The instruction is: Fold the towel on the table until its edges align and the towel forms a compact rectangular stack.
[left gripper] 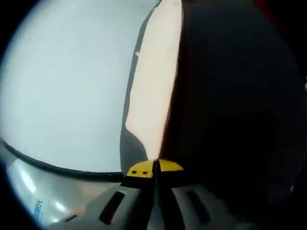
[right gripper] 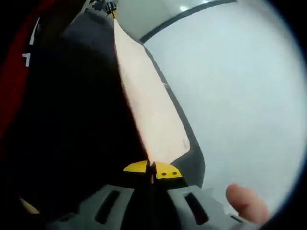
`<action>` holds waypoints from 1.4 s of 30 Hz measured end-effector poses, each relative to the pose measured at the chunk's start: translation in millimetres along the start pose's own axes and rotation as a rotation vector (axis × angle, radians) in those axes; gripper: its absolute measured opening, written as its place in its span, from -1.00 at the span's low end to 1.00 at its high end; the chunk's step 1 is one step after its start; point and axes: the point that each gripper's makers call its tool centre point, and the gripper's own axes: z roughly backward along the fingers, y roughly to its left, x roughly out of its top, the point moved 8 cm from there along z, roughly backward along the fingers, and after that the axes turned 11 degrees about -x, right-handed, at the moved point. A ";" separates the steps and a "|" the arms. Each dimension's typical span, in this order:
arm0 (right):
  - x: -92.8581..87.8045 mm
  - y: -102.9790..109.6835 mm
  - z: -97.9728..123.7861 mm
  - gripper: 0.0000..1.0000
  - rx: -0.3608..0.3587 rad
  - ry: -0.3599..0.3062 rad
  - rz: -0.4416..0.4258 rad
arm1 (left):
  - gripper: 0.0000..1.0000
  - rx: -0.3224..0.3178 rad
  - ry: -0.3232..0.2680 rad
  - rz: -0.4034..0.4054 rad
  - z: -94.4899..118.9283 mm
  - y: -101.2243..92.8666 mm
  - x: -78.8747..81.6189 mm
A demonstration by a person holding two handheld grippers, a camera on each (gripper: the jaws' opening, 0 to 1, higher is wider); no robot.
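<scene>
One towel (left gripper: pixel 152 91), pale peach, is lifted taut above the white desk (left gripper: pixel 67 86); the left gripper (left gripper: pixel 155 167) and right gripper (right gripper: pixel 152 170) are each clamped together on a towel edge. Right gripper view adds a fingertip (right gripper: pixel 247 203) at its lower edge and the other gripper far up the towel.

In the left gripper view, the towel (left gripper: pixel 153 91) runs up from the left gripper (left gripper: pixel 155 168), table (left gripper: pixel 67 86) to its left. In the right gripper view, it rises from the right gripper (right gripper: pixel 152 170) (table on the right), a fingertip (right gripper: pixel 245 203) lower right.
</scene>
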 end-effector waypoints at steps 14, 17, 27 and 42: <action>-0.9 -7.2 4.5 -0.72 0.046 -0.018 -0.175 | -0.98 0.018 -0.034 0.039 -8.7 -16.7 -6.9; -6.3 2.7 2.2 -0.72 0.061 0.016 -0.114 | -0.98 0.033 -0.024 0.017 -10.1 -17.0 -4.3; -8.0 13.5 5.2 -0.70 0.005 0.012 0.117 | -0.85 0.058 -0.009 0.031 -14.9 -21.1 -9.9; -0.6 20.3 -3.9 -0.85 -0.049 -0.019 0.221 | -0.73 0.052 0.016 -0.069 -33.5 -24.9 0.3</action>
